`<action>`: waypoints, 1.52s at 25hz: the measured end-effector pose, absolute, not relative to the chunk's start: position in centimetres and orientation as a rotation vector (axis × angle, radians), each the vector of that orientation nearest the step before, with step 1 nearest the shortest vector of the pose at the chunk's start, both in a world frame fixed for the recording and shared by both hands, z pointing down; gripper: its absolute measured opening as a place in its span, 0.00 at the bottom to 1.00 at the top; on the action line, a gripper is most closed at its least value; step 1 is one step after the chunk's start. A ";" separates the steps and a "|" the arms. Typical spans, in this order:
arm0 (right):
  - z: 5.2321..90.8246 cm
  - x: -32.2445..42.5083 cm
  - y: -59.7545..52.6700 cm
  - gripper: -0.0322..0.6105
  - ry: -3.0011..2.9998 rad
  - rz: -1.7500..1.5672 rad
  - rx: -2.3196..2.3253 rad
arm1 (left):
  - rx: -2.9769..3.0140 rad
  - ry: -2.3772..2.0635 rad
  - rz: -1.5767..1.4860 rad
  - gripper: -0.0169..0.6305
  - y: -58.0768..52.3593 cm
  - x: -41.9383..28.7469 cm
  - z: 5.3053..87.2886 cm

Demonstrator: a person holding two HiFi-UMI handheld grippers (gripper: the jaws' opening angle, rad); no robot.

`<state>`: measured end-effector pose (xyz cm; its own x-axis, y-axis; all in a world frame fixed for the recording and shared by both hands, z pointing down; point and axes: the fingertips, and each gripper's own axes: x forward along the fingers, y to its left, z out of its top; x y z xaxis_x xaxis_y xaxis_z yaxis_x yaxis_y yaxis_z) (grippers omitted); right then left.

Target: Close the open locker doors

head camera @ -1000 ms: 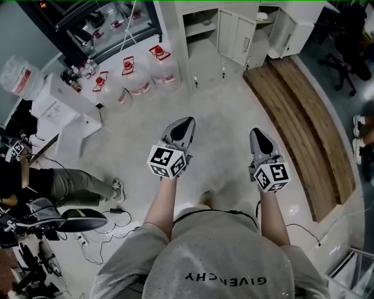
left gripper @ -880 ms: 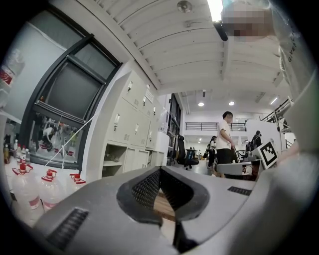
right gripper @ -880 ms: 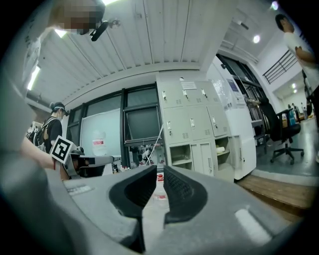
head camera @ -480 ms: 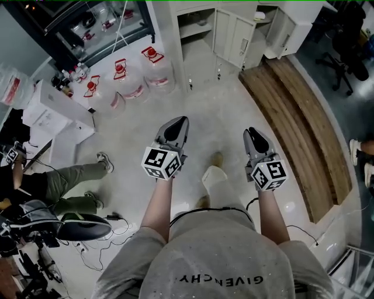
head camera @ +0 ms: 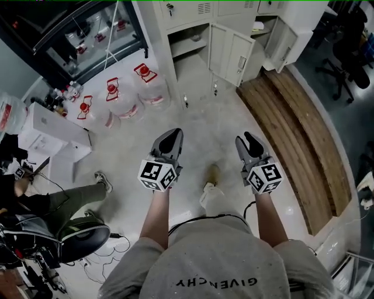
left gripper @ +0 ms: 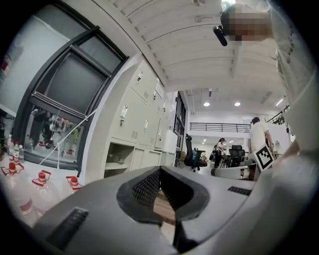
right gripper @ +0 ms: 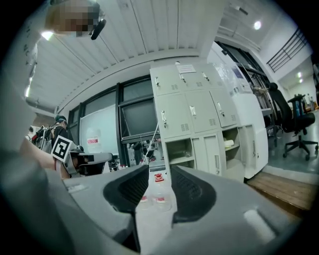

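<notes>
A white locker bank [head camera: 234,11] stands at the top of the head view. Its lower row has an open compartment [head camera: 188,42], a door [head camera: 232,54] swung out beside it, and a second open door [head camera: 284,38] further right. Both grippers hang side by side over the floor, well short of the lockers and pointing at them. The left gripper [head camera: 171,135] has its tips touching [left gripper: 160,169] with nothing held. The right gripper [head camera: 249,140] has just been opening; a clear gap [right gripper: 160,174] shows between its pads, with nothing in it. The open doors [right gripper: 214,155] show ahead of it.
Several large water bottles [head camera: 125,93] stand on the floor left of the lockers. A wooden platform [head camera: 301,128] runs along the right. A seated person's leg [head camera: 70,195] and a chair [head camera: 82,239] are at the left, with white boxes [head camera: 47,131] behind. An office chair [head camera: 350,55] stands at the far right.
Both grippers have moved forward towards the lockers with the walking person, and more of the locker bank has come into view. The right jaws have parted.
</notes>
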<state>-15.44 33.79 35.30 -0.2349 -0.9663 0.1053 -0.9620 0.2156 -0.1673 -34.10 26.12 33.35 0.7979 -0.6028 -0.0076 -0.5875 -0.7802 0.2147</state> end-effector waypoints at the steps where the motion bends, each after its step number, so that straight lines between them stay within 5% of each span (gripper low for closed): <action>1: 35.3 -14.9 32.5 0.27 2.433 -0.314 -1.925 | 2.784 -0.930 -0.110 0.02 24.9 -33.4 33.4; 38: 44.4 5.1 2.2 0.34 2.316 -0.490 -2.011 | 2.735 -0.734 0.052 0.02 -2.0 -12.2 41.6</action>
